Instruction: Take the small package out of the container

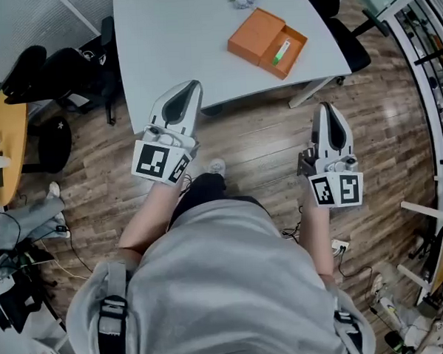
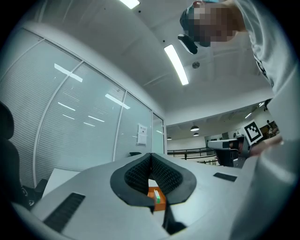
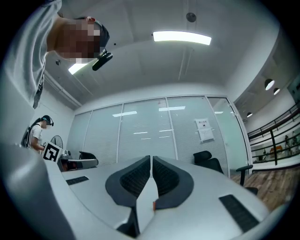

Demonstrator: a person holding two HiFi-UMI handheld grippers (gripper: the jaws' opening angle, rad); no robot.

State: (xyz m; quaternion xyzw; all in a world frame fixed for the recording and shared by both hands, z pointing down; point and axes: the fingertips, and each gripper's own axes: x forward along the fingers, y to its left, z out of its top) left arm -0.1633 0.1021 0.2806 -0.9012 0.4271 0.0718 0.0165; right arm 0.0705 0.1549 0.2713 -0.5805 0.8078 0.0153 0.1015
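**A:** Which step are we looking at?

**B:** The very start, I'd say. The person is standing back from the table, and both grippers are hanging low over the plank floor, short of the table's edge. Nothing is being reached for yet.

**A:** And the jaws?

**B:** The left gripper is keeping its jaws pressed together with nothing between them. The right gripper is doing the same: tips meeting, empty.

**A:** Where is the package sitting?

**B:** The package is lying lengthwise in the open tray half of the box. The box is resting on the table, ahead of the two grippers and well apart from both.

**A:** What is the next move calling for?

**B:** One gripper is going to need opening and carrying forward over the tray. Then it needs lowering so its jaws are straddling the package's narrow sides. The other may be needed for steadying the box, which is looking light enough to slide.

**A:** And the materials?

**B:** The box is looking like matte orange cardboard, rectangular, with its lid lying flat beside the tray. The package is showing as a slim white-and-green bar, too small to tell more. The table is smooth and white, curving along its near edge. The pads are black and finely ribbed, probably rubber, sitting in smooth grey shells, so they should be gripping a small carton well.
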